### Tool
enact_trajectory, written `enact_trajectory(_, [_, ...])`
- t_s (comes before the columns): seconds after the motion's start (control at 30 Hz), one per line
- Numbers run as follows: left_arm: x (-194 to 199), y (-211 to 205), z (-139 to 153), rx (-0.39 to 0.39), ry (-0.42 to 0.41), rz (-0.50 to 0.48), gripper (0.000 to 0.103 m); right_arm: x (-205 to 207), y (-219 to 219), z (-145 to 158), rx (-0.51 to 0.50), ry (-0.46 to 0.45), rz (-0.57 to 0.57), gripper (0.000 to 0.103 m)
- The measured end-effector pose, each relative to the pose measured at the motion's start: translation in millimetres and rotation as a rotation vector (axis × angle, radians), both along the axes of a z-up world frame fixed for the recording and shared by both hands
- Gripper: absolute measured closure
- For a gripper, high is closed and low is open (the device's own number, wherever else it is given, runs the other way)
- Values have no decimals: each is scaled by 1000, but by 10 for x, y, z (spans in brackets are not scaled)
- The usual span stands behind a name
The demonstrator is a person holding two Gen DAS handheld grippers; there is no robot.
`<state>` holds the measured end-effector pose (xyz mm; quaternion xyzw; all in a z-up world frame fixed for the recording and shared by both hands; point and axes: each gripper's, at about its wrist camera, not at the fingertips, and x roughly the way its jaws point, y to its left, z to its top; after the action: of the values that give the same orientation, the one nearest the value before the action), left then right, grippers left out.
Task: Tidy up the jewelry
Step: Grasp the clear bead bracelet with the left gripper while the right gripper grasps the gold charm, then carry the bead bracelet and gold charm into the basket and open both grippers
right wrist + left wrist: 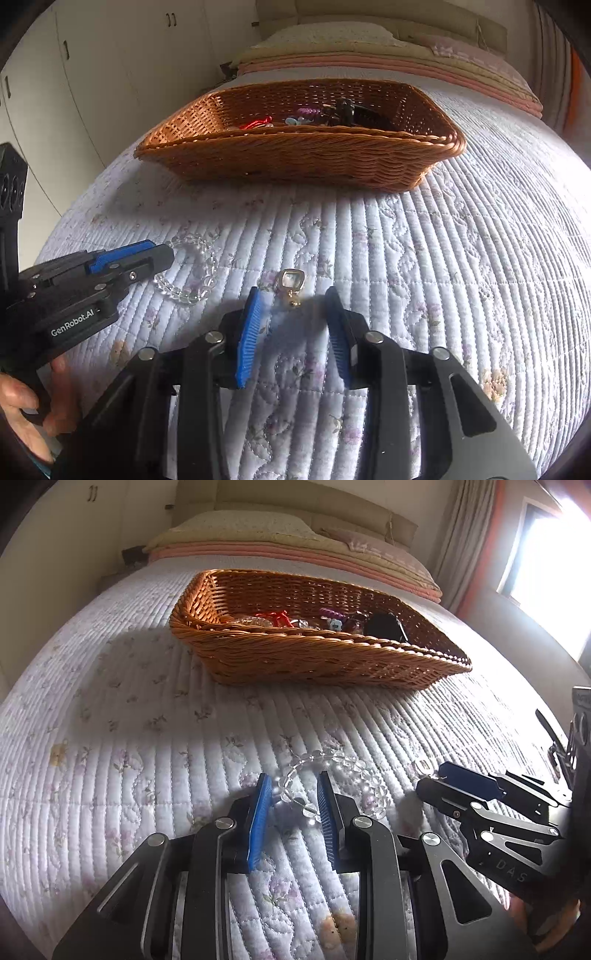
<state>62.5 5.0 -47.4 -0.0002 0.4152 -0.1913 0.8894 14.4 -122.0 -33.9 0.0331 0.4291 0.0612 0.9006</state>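
Observation:
A clear bead bracelet (pixel 332 771) lies on the quilted bed, and my left gripper (pixel 293 779) is open with its blue pads on either side of the bracelet's near part. The bracelet also shows in the right wrist view (pixel 192 273). A small gold charm (pixel 291 284) lies on the quilt just ahead of my open right gripper (pixel 293 293), between its fingertips. The charm shows in the left wrist view (pixel 424 766) beside the right gripper (pixel 436 779). A woven wicker basket (pixel 317 657) stands farther up the bed and holds several jewelry pieces.
The quilted bedspread (pixel 443 258) spreads all around. Folded blankets and pillows (pixel 288 542) lie at the head of the bed behind the basket. A bright window (pixel 554 565) is at right; white cupboards (pixel 110 74) at left.

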Motion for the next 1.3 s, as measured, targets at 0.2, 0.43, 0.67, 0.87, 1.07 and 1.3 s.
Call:
enact_trajectory(0.2, [-75, -109, -7, 84, -38, 13, 97, -50, 66, 17, -20, -18, 22, 94])
enact_trajectory(0.43, [-162, -35, 79, 32, -74, -14, 97, -142, 27, 133, 3, -54, 38, 94])
enact_trajectory(0.67, [-313, 15, 362, -46, -141, -57, 97, -268, 4, 336, 3, -93, 56, 94])
enact_trajectory(0.87, [-403, -52, 785, -65, -253, -79, 97, -299, -27, 723, 5, -165, 65, 94])
enact_trajectory(1.07, [-79, -100, 1243, -107, -341, -72, 97, -25, -10, 1267, -25, -270, 84, 94])
enact_trajectory(1.3, [672, -243, 1277, -118, -329, -42, 97, 958, -139, 1331, 25, -203, 93, 94])
